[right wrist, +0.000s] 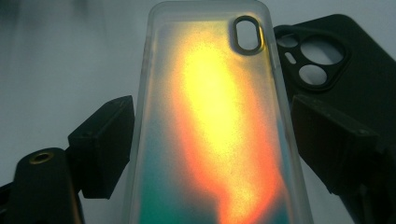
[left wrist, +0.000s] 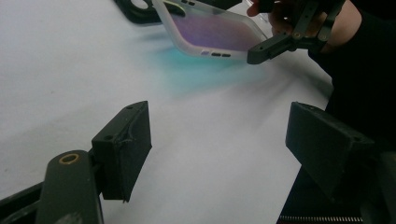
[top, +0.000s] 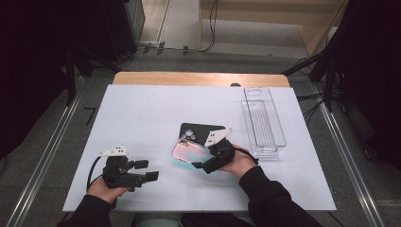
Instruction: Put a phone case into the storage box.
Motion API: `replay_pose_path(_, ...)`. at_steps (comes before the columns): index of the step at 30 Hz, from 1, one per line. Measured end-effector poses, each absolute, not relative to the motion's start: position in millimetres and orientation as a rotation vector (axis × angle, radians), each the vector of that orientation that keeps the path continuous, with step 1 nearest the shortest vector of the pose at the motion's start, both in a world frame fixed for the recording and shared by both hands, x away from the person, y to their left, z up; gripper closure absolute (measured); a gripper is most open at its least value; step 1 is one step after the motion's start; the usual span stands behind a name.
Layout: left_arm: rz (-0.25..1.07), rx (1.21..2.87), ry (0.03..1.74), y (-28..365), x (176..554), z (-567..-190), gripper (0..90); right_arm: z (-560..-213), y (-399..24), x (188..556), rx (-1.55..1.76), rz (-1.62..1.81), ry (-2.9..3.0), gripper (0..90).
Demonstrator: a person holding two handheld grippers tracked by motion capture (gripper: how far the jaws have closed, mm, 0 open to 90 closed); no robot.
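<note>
Looked like the grab step: right gripper (top: pixel 211 163) spread wide round the shiny clear case (right wrist: pixel 212 126), pads (right wrist: pixel 105 144) beside its long edges, not yet squeezing. Case lay half on the black case (top: pixel 201 130), left of the clear tray (top: pixel 263 120). Next prob: squeeze, lift. Left gripper (top: pixel 142 171) spread, empty, well left of case.

The left claw (top: pixel 144 170) is being held low near the table's front-left, jaws spread wide. The right claw (top: pixel 201 161) is being angled leftward, jaws parted.
</note>
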State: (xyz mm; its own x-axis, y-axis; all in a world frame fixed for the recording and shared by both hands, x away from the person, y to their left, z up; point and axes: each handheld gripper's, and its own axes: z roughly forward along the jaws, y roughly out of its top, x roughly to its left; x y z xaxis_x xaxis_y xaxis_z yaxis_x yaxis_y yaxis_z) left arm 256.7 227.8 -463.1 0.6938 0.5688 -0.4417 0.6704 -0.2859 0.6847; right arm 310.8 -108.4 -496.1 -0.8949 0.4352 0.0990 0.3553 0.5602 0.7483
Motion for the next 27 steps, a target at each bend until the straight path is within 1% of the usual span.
replay_pose_path(3,-0.120,1.989,0.969,226,256,-462,22.7,-491,-111,312,0.731,1.280,2.672,15.4)
replay_pose_path(7,-0.185,1.941,1.025,223,258,-459,22.8,-484,-117,313,0.830,1.316,2.652,15.4)
replay_pose_path(10,-0.171,1.927,1.030,219,259,-456,22.8,-479,-122,315,0.960,1.357,2.617,15.3)
replay_pose_path(15,-0.161,1.929,1.036,213,261,-455,22.6,-477,-125,312,1.043,1.363,2.561,15.4)
replay_pose_path(20,-0.176,1.896,1.057,203,266,-448,22.6,-476,-128,306,1.228,1.376,2.482,15.4)
replay_pose_path(27,-0.183,1.889,1.075,194,272,-441,22.8,-476,-126,304,1.330,1.392,2.430,15.3)
